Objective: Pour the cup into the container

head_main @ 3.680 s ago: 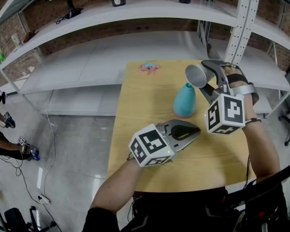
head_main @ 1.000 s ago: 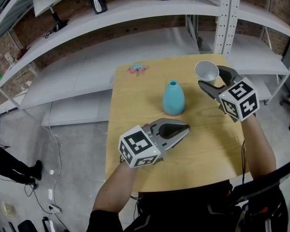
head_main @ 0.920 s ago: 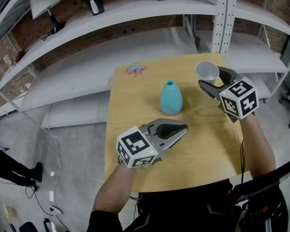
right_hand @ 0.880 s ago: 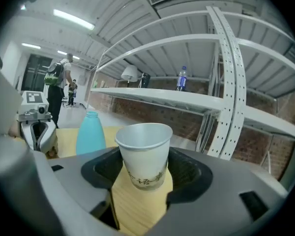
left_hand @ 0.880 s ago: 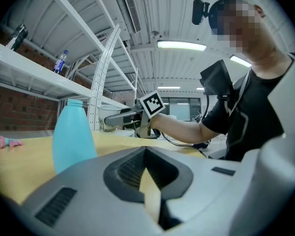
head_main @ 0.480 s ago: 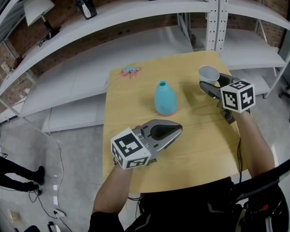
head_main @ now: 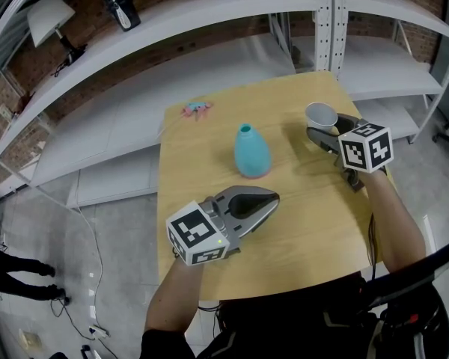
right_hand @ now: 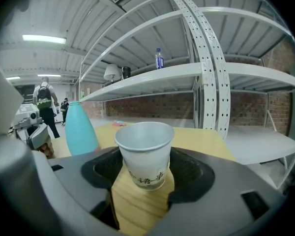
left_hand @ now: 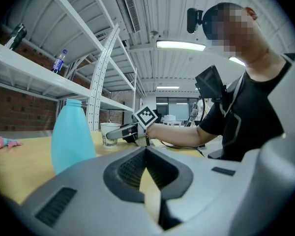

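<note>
Print: the cup (right_hand: 144, 154) has a row of dark characters low on its wall, too small to read. The marker cubes (head_main: 367, 147) carry black-and-white squares.
Right gripper (head_main: 325, 126): clamped on the upright cup at the table's (head_main: 314, 230) far right, forearm reaching forward.
Left gripper (head_main: 268, 198): jaws together, empty, low over mid-table, just short of the teal container (head_main: 251, 152).
Cup: right of the container, apart from it.
Head view only: pink trinket (head_main: 196, 109) near the table's far edge.
</note>
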`<state>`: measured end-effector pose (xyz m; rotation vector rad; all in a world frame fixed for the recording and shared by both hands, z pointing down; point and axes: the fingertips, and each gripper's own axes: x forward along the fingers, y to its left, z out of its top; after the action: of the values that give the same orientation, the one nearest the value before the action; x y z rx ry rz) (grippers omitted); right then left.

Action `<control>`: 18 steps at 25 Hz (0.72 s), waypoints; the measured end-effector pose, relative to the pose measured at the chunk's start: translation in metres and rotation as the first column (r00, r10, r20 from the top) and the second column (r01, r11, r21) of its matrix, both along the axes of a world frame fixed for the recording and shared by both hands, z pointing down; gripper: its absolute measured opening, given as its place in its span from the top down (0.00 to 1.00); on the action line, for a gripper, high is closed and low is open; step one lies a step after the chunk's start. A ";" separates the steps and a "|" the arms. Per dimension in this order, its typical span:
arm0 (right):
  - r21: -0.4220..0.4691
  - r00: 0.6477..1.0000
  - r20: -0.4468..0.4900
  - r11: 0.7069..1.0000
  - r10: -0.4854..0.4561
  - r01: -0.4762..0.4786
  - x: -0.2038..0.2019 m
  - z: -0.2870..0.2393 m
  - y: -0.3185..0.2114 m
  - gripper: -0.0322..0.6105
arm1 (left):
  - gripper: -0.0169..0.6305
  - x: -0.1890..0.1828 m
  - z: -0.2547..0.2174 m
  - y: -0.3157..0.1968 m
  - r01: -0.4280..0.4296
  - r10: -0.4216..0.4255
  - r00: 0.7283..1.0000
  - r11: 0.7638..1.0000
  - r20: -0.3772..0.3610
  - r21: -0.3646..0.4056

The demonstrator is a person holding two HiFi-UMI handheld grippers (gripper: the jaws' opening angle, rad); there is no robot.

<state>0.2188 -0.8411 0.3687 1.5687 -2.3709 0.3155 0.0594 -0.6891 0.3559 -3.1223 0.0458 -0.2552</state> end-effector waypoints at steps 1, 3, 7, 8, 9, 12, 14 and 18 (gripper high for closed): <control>0.002 1.000 0.003 1.000 -0.001 0.001 0.000 0.000 0.000 0.50 | 0.98 0.000 0.000 0.000 -0.001 0.001 1.000 1.000 0.000 0.000; 0.004 1.000 0.004 1.000 -0.003 0.003 -0.001 0.001 0.000 0.50 | 0.98 0.000 0.001 0.000 -0.002 0.002 1.000 1.000 0.000 0.001; 0.012 1.000 -0.010 1.000 -0.006 0.006 0.000 -0.001 0.003 0.43 | 0.98 0.000 0.001 -0.001 0.002 -0.002 1.000 1.000 -0.002 0.002; 0.017 1.000 -0.007 1.000 0.000 0.000 0.002 -0.003 0.004 0.43 | 0.98 0.000 0.001 -0.001 0.006 -0.006 1.000 1.000 -0.003 0.001; 0.023 1.000 -0.003 1.000 0.008 -0.008 0.004 -0.005 0.005 0.43 | 0.98 0.000 0.001 -0.002 0.008 -0.008 1.000 1.000 -0.003 0.000; 0.040 0.999 -0.001 0.998 0.045 -0.045 0.013 -0.013 0.012 0.43 | 0.98 0.000 0.001 -0.002 0.015 -0.015 1.000 1.000 -0.004 -0.003; 0.048 0.997 0.009 0.996 0.073 -0.074 0.019 -0.018 0.018 0.43 | 0.98 -0.001 0.001 -0.003 0.018 -0.018 1.000 1.000 -0.008 -0.002; 0.052 0.994 0.039 0.993 0.103 -0.105 0.027 -0.025 0.032 0.43 | 0.98 -0.002 0.000 -0.005 0.026 -0.026 1.000 1.000 -0.013 0.003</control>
<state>0.2456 -0.8089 0.3436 1.7290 -2.3482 0.3065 0.0572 -0.6940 0.3559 -3.1221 0.0873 -0.2343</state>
